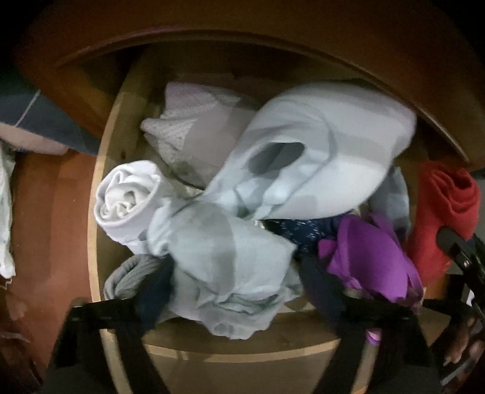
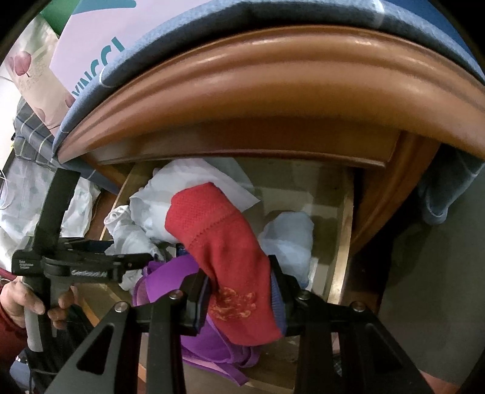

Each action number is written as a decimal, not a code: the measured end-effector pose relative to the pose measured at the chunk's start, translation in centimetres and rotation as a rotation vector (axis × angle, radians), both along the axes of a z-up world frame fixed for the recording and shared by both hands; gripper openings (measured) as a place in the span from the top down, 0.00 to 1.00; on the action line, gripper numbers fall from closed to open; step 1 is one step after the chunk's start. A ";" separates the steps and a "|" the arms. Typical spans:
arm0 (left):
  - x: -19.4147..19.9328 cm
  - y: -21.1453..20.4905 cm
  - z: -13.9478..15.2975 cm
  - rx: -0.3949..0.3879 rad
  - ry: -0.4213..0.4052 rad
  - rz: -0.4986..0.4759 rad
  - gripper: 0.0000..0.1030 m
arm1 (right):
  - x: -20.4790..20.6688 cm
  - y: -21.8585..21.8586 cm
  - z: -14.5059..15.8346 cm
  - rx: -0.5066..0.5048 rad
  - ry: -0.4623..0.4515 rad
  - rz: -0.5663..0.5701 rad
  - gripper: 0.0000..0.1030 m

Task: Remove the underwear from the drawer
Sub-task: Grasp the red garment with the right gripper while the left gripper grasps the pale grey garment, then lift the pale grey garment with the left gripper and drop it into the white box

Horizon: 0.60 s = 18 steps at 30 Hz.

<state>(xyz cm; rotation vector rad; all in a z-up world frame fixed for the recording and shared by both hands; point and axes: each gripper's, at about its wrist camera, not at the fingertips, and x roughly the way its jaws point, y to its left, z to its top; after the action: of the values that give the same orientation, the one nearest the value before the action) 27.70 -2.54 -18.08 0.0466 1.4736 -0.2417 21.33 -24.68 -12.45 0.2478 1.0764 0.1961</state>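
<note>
An open wooden drawer (image 1: 97,212) is stuffed with crumpled underwear. My left gripper (image 1: 233,272) points straight down into it, and its two dark fingers (image 1: 154,282) press on a bunched pale blue garment (image 1: 224,251). Around that lie a rolled white piece (image 1: 127,200), a large pale blue piece (image 1: 318,151), a purple piece (image 1: 372,260) and a navy speckled one (image 1: 303,233). My right gripper (image 2: 239,291) is shut on a red garment (image 2: 224,236), held above the drawer (image 2: 342,242) and the purple piece (image 2: 169,278). The red garment (image 1: 442,206) also shows at the right edge of the left wrist view.
The dresser's thick brown top edge (image 2: 272,91) overhangs the drawer, with a blue cloth (image 2: 212,24) and a pink box (image 2: 100,39) on top. A hand (image 2: 30,300) holds the left gripper's handle. Brown floor (image 1: 51,227) lies left of the drawer.
</note>
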 end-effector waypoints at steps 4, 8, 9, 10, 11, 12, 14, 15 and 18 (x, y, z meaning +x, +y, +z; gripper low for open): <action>-0.1 0.5 -0.1 -0.012 -0.002 0.008 0.47 | 0.0 -0.1 0.1 0.003 -0.005 -0.004 0.67; -1.3 0.9 0.4 -0.012 -0.019 0.004 0.53 | 0.0 -0.2 0.1 0.001 -0.007 -0.006 0.67; -1.5 1.1 0.6 -0.019 -0.016 0.005 0.54 | 0.0 -0.2 0.1 -0.006 -0.011 -0.004 0.67; -1.6 1.2 0.7 -0.025 -0.016 0.007 0.55 | -0.1 -0.1 0.2 -0.011 -0.012 -0.004 0.67; -1.7 1.5 1.0 -0.031 -0.013 0.011 0.55 | 0.0 -0.1 0.2 -0.013 -0.014 -0.004 0.67; -1.8 1.8 1.2 -0.042 -0.014 0.012 0.56 | -0.1 -0.1 0.3 -0.012 -0.017 -0.002 0.67; -2.1 2.0 1.7 -0.045 -0.026 0.020 0.56 | 0.0 -0.1 0.3 -0.012 -0.019 -0.001 0.67; -2.2 2.0 1.8 -0.050 -0.025 0.014 0.57 | 0.0 -0.1 0.3 -0.012 -0.018 -0.001 0.67; -2.8 2.3 2.9 -0.067 -0.034 0.007 0.57 | 0.0 -0.1 0.2 -0.014 -0.017 0.001 0.67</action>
<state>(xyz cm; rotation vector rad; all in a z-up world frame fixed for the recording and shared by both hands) 24.88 -0.26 -15.15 -0.0080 1.4304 -0.2833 21.31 -24.75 -12.21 0.2332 1.0604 0.1910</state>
